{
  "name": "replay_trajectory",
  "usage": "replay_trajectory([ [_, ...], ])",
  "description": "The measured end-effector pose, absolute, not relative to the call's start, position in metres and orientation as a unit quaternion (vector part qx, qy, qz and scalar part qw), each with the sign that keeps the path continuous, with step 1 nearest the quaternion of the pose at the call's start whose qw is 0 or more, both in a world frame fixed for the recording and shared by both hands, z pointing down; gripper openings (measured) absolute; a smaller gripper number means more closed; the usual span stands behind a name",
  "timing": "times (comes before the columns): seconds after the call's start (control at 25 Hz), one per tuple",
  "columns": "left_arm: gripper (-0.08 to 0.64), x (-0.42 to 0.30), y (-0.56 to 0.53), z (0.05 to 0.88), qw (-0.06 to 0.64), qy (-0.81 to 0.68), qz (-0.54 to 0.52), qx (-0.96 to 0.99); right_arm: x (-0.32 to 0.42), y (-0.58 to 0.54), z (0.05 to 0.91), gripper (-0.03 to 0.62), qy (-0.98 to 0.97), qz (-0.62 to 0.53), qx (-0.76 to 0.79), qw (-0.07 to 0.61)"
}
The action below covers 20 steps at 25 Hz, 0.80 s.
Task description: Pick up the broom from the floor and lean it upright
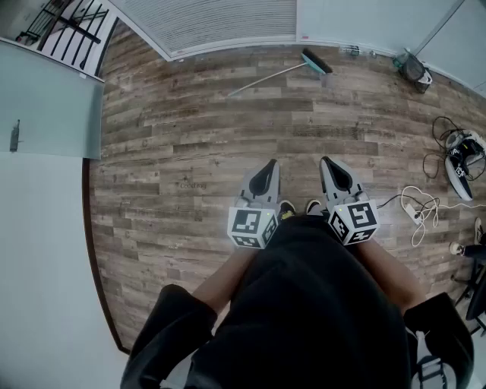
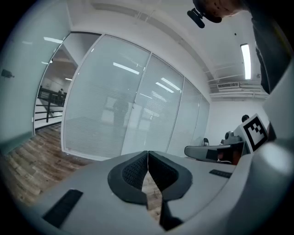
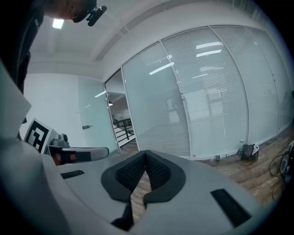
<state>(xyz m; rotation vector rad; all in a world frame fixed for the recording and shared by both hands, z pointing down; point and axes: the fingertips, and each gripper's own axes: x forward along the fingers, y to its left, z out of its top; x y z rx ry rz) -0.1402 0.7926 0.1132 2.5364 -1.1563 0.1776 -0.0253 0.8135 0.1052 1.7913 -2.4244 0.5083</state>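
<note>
Broom flat on wood floor at far end of room, just beside base of glass wall; brush head to right, handle angled down-left. Well apart from both grippers. Left gripper and right gripper side by side in front of body, jaws of each pressed together, nothing pinched. Tangle of cables on floor at right. Step in hand, by judgement: approach, pickup not begun. Next: walk closer, spread jaws, reach down to handle.

Both tongs, left and right, are held side by side, tips pressed together, empty.
</note>
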Motion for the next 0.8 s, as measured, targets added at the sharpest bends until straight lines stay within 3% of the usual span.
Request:
replay_trajectory([
  [0.8, 0.023, -0.136, 0.817, 0.136, 0.214, -0.396, 0.066, 0.890, -0.019, 0.857, 0.132, 0.014, -0.771, 0.196, 0.603, 0.054],
])
